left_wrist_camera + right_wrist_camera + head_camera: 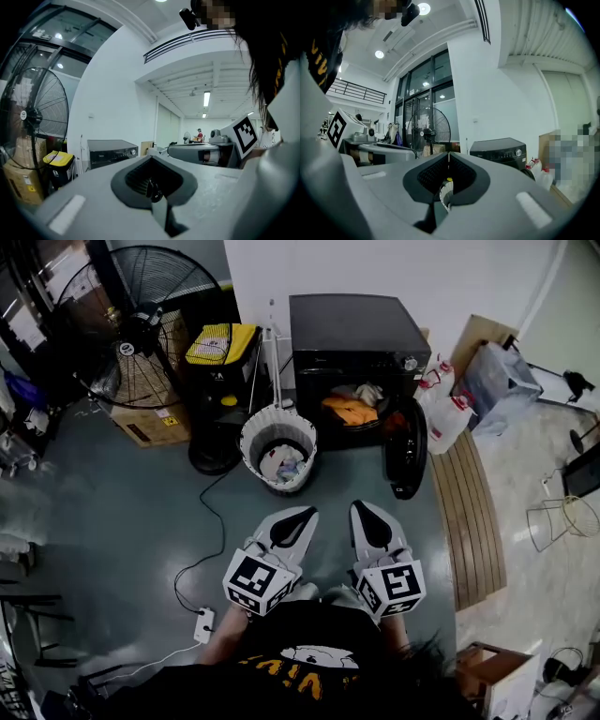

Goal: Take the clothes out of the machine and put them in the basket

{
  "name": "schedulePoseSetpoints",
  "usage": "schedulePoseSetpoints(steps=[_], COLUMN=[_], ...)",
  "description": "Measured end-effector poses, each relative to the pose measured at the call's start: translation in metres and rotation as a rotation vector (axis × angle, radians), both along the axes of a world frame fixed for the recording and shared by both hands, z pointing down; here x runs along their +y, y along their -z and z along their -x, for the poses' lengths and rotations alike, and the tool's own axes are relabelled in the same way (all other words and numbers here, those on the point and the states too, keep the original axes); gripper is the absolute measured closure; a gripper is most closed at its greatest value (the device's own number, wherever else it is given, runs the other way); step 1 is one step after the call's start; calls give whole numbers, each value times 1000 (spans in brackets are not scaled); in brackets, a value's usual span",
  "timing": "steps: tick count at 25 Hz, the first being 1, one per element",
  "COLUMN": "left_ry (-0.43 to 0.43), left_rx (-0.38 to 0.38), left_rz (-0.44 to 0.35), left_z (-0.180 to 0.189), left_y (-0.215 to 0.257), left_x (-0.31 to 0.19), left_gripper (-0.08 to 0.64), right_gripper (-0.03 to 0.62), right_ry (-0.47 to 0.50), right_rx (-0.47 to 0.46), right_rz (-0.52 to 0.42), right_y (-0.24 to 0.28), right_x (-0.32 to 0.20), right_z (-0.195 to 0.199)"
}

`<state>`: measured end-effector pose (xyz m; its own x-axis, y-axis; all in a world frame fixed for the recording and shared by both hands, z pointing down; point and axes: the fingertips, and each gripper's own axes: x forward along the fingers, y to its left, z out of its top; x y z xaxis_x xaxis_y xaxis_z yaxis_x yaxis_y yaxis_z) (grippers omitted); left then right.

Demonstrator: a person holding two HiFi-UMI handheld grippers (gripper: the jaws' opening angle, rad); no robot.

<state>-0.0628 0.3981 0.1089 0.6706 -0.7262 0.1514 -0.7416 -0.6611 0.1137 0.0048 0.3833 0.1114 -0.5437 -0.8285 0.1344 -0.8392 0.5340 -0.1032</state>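
Closest in head view: person's black shirt [309, 652] w/ yellow print, at bottom edge. Just ahead of it, L gripper [307, 514] and R gripper [360, 507] are held side by side, near each other but not touching. Both point toward the machine, roughly level, marker cubes at the back close to the torso. L gripper view: jaws pressed together, nothing btwn them. R gripper view: same, jaws closed tight and empty. Neither touches any cloth.

On the grey-green floor to the person's L lies a white power strip [203, 624].

Next out: white laundry basket [251, 432] stands on the floor ahead of the L gripper, just beside the machine's front L corner. It holds a few light-coloured clothes [281, 463] at the bottom.

Ahead of the R gripper, the machine's round door [407, 448] is swung open to the R. The black front-load machine [356, 329] sits against the white wall. In its drum: an orange garment [349, 411] at the front and a pale cloth [368, 392] just behind it, both still inside, well apart from both grippers.

Further L, past the basket: black bin w/ yellow lid [220, 343], a cardboard box [150, 423] and a big black floor fan [141, 324].

R of the machine: white jugs w/ red caps [448, 413] near the open door. A wooden board [473, 512] lies flat on the floor along that side.
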Motion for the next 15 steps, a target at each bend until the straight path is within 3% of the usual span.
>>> schedulePoseSetpoints(steps=[6, 15], left_ry=[4, 3], left_rx=[15, 25], left_rz=[46, 72], left_z=[15, 1], left_y=[-19, -30], left_x=[-7, -41], left_gripper=[560, 558], right_gripper=[554, 552], right_ry=[-7, 9], right_rx=[62, 64], right_rz=[35, 69], right_y=[-17, -32], right_x=[-3, -42], right_z=[11, 1])
